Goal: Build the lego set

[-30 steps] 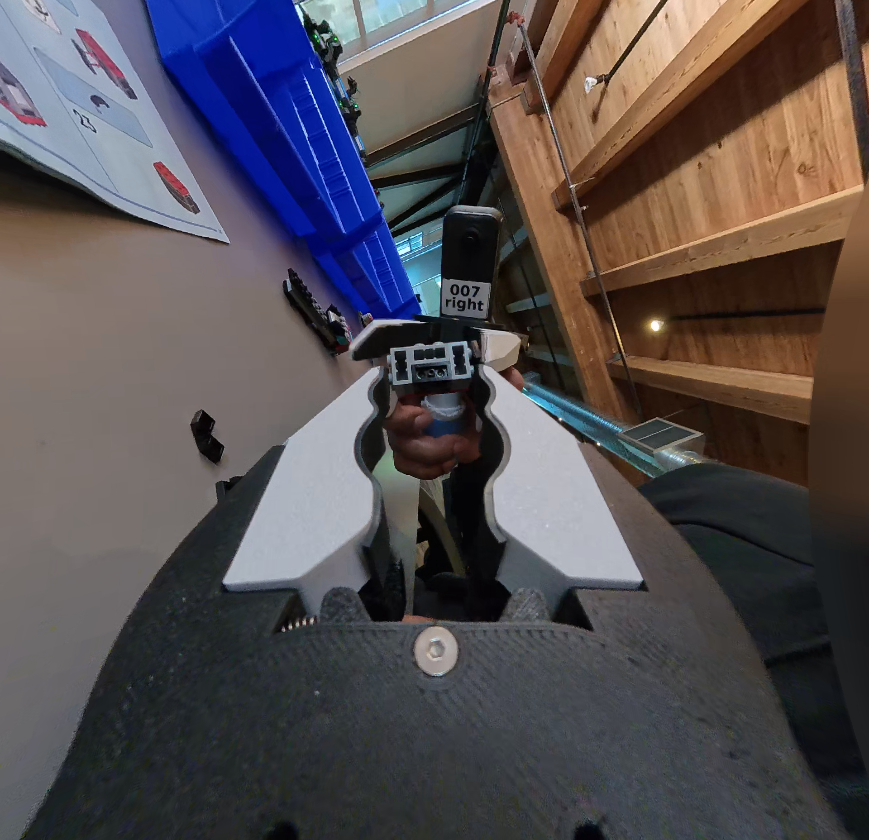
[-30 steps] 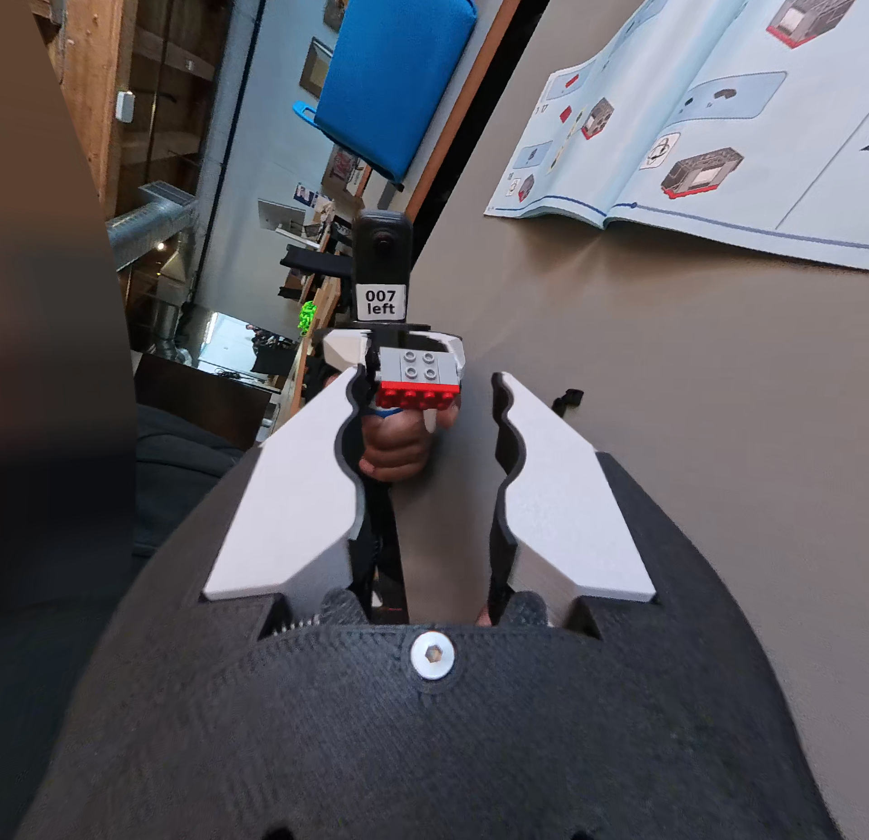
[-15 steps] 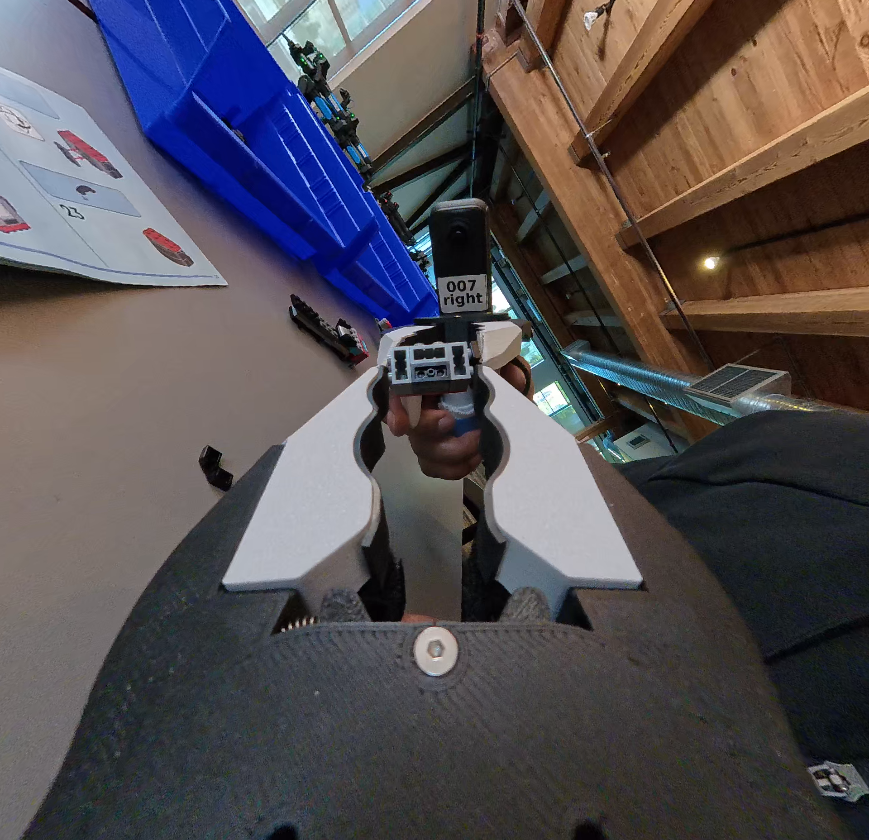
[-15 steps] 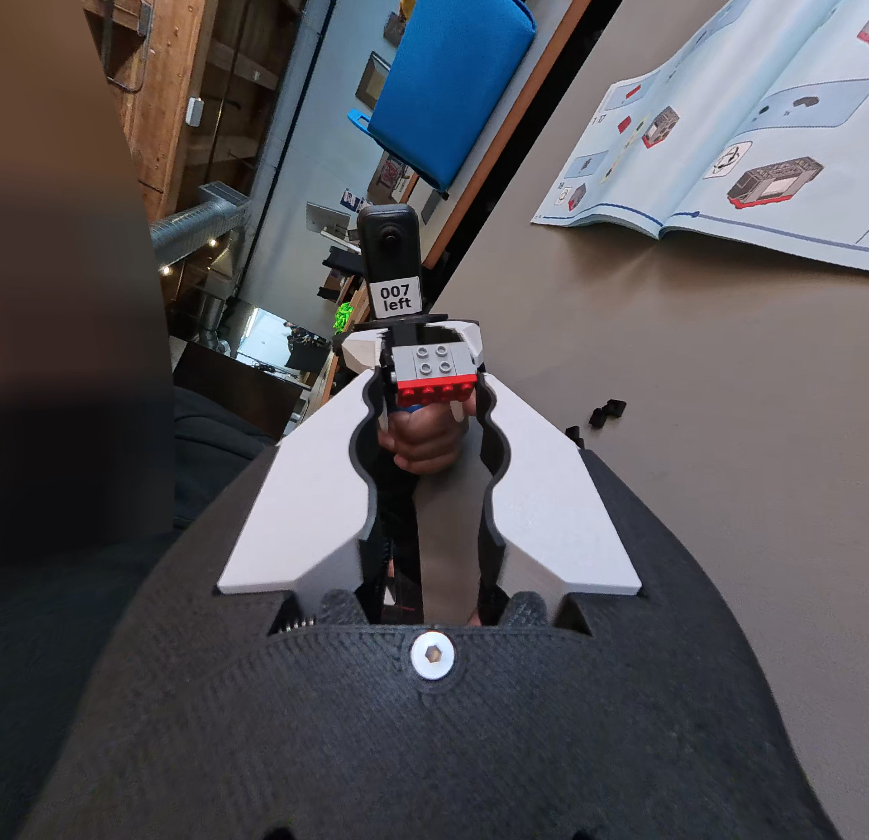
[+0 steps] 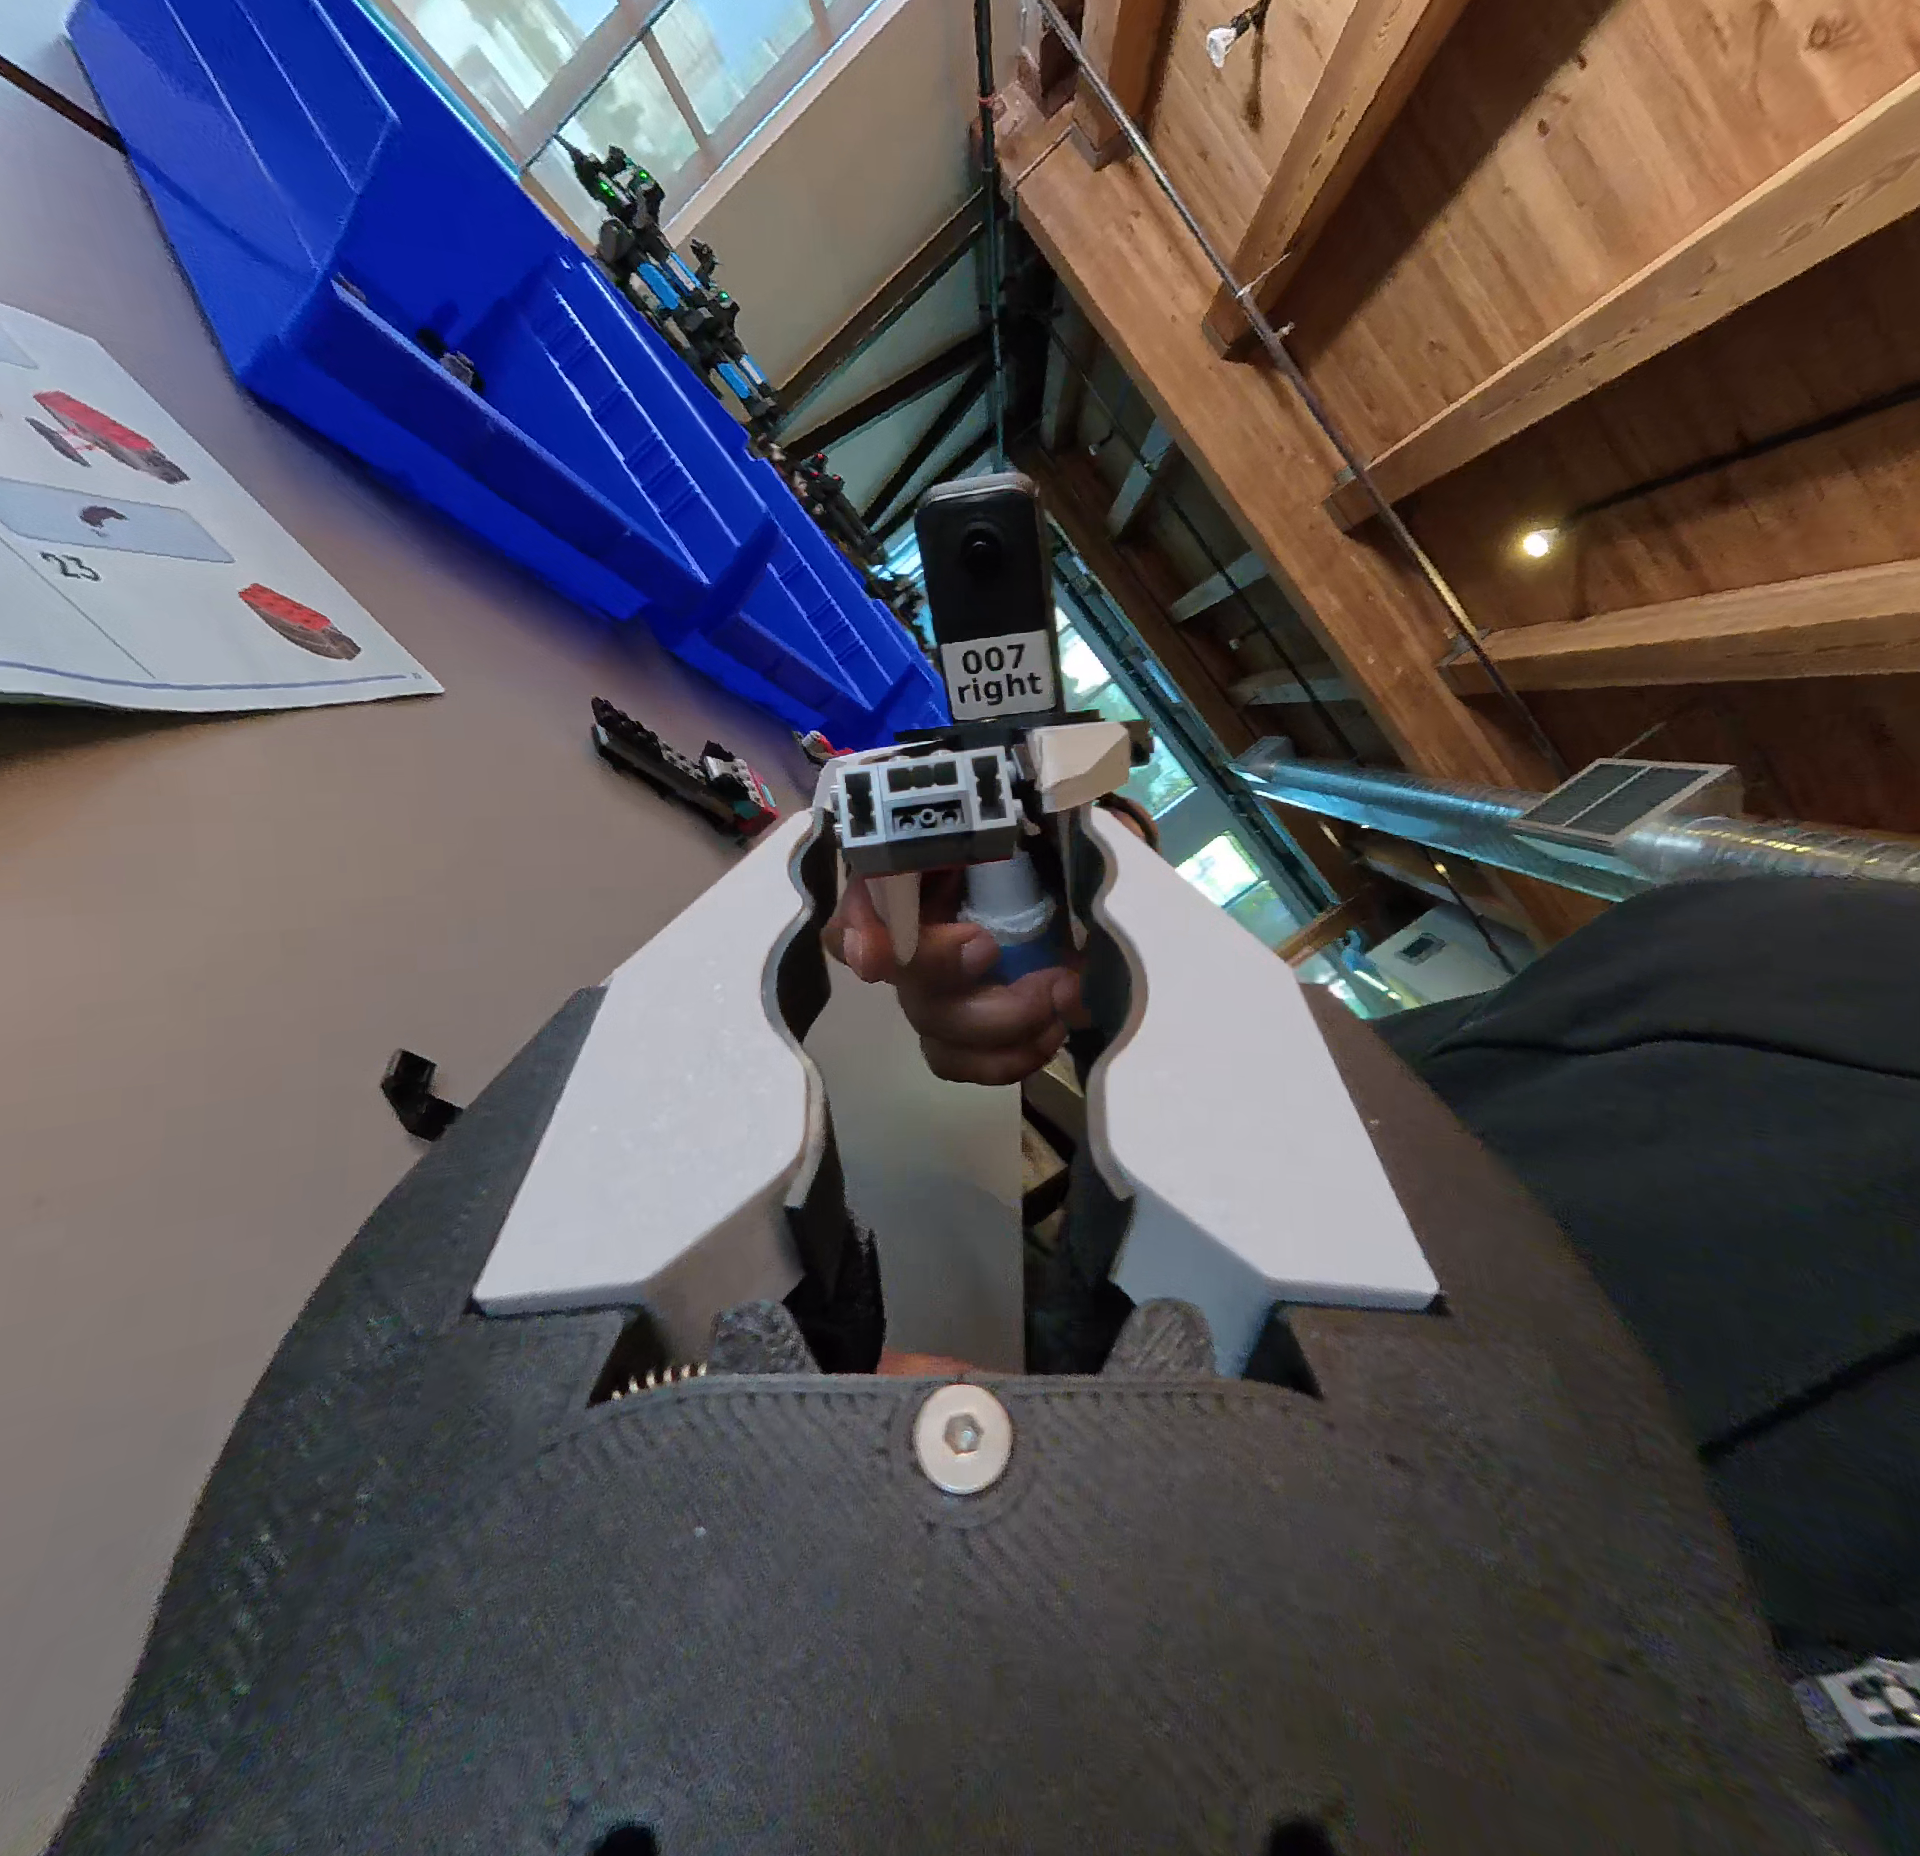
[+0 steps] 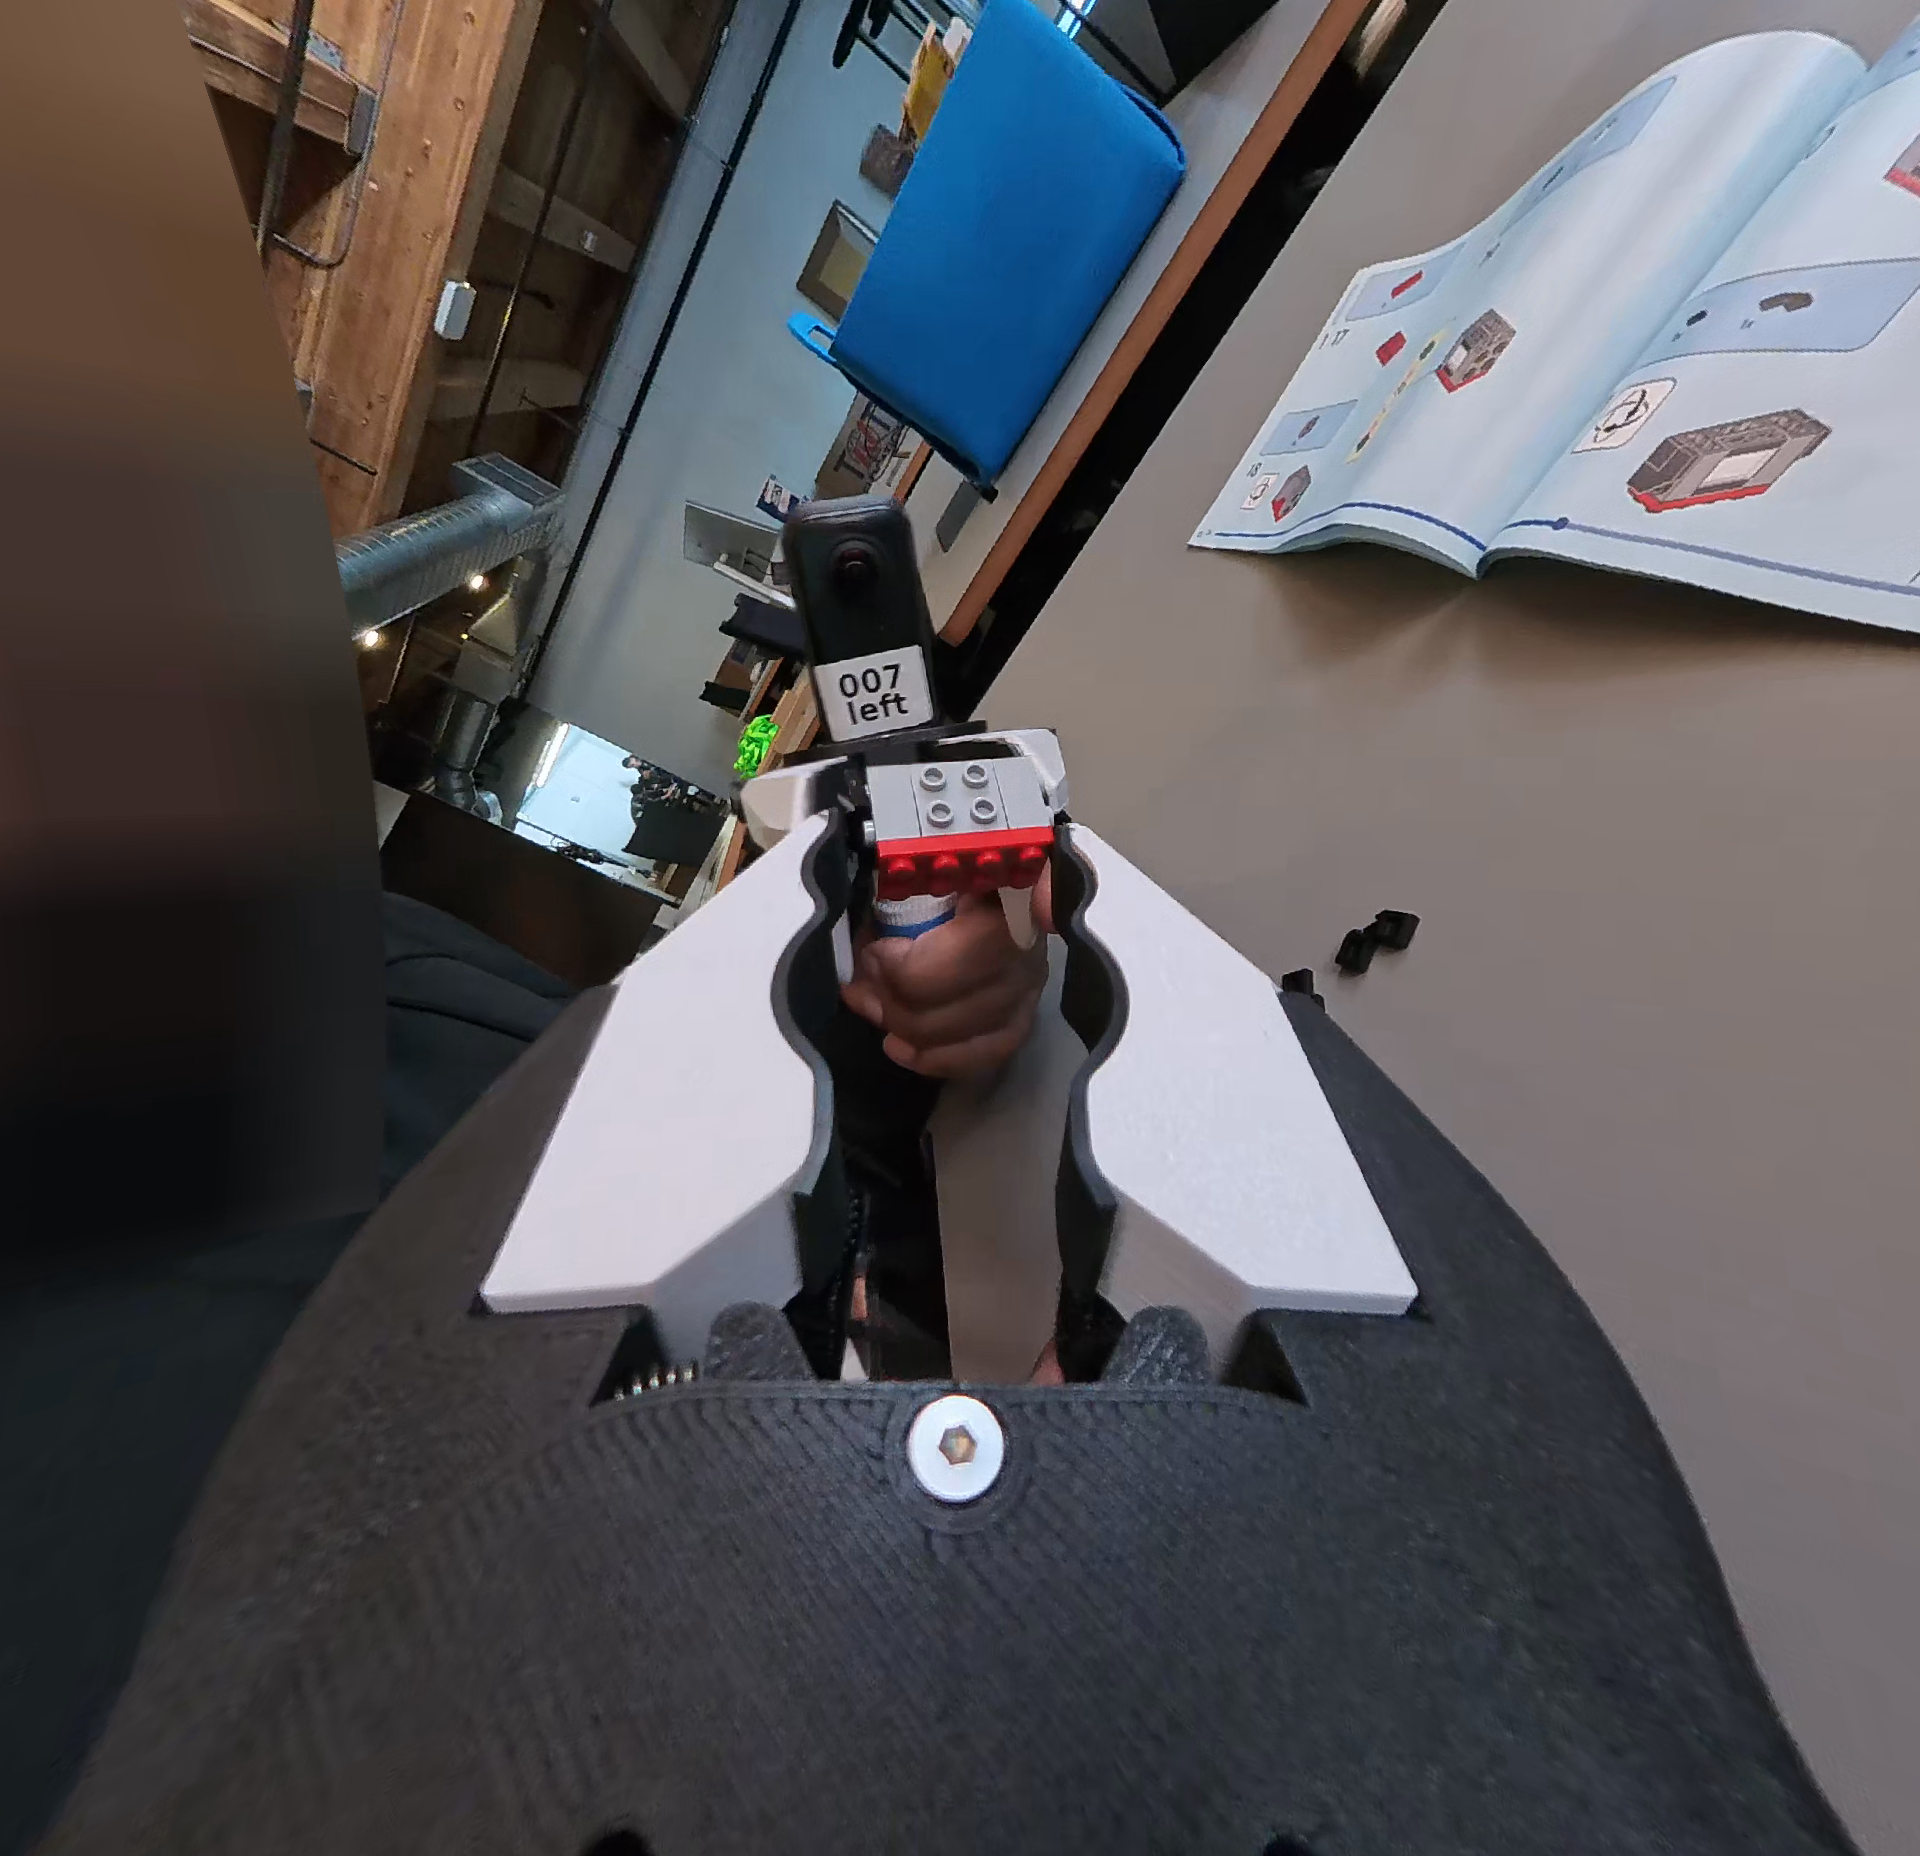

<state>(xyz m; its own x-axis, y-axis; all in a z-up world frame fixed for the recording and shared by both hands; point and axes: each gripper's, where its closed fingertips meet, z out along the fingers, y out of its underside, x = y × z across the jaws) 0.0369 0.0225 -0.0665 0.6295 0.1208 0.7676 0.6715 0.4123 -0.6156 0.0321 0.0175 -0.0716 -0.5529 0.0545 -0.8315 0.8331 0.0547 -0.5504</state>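
A: Lego sub-assembly [image 6: 958, 819]?
B: Grey block, four studs on one face, red studded strip along its edge; frame centre, held off the table. Underside [image 5: 928, 807] grey with dark recesses.

A: Loose parts?
B: Long black build [image 5: 681, 762] with red end, centre left; small black pieces [image 5: 416, 1091], lower left, possibly brackets.

A: Instruction booklet [image 6: 1621, 372]?
B: Open flat, upper right.

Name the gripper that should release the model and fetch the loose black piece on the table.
Right, probably. Both jaws clamp the model. The black piece lies near the tips of the right gripper, but farther back beside the left gripper.
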